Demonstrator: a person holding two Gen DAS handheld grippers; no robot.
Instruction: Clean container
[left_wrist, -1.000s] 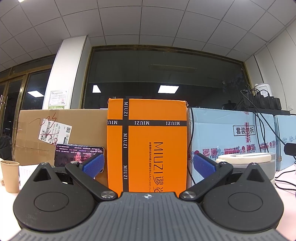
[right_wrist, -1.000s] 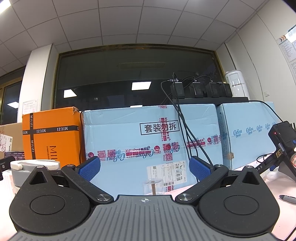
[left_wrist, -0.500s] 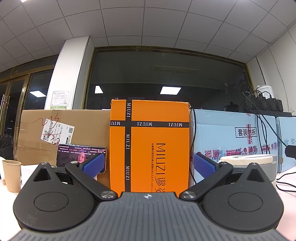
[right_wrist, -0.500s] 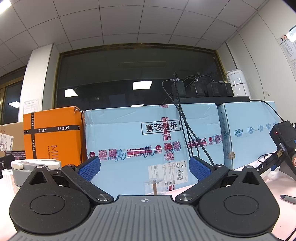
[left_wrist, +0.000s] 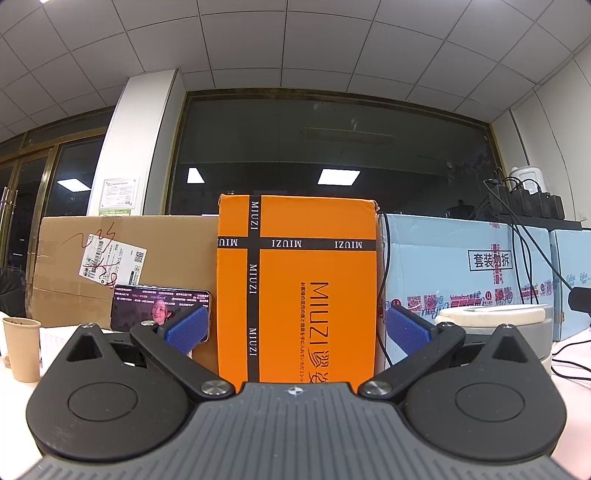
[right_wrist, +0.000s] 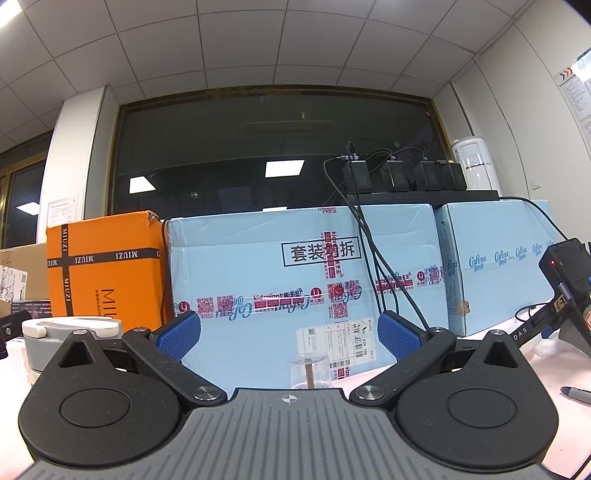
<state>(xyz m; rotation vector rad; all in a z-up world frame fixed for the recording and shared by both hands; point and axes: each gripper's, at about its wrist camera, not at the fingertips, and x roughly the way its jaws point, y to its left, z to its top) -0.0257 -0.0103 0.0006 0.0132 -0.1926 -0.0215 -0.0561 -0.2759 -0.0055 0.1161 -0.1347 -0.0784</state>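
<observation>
A grey round container with a white lid (left_wrist: 495, 317) stands on the table at the right of the left wrist view; it shows again at the far left of the right wrist view as the grey container (right_wrist: 70, 328). My left gripper (left_wrist: 295, 328) is open and empty, facing an orange box, with the container beyond its right finger. My right gripper (right_wrist: 288, 332) is open and empty too. A small clear glass jar with a brown stick inside (right_wrist: 309, 371) stands on the table just ahead of it, between the fingers but apart from them.
Boxes line the back of the table: a brown carton (left_wrist: 122, 266), an orange MIUZI box (left_wrist: 295, 288), light blue cartons (right_wrist: 303, 280). A phone (left_wrist: 155, 314) leans on the carton, a paper cup (left_wrist: 22, 347) stands left. Chargers with cables (right_wrist: 399, 177), a black device (right_wrist: 569, 273) and a pen (right_wrist: 576, 393) sit right.
Both views have tilted slightly: the boxes sit a little lower in the left wrist view, and a touch higher in the right. Both grippers stay open.
</observation>
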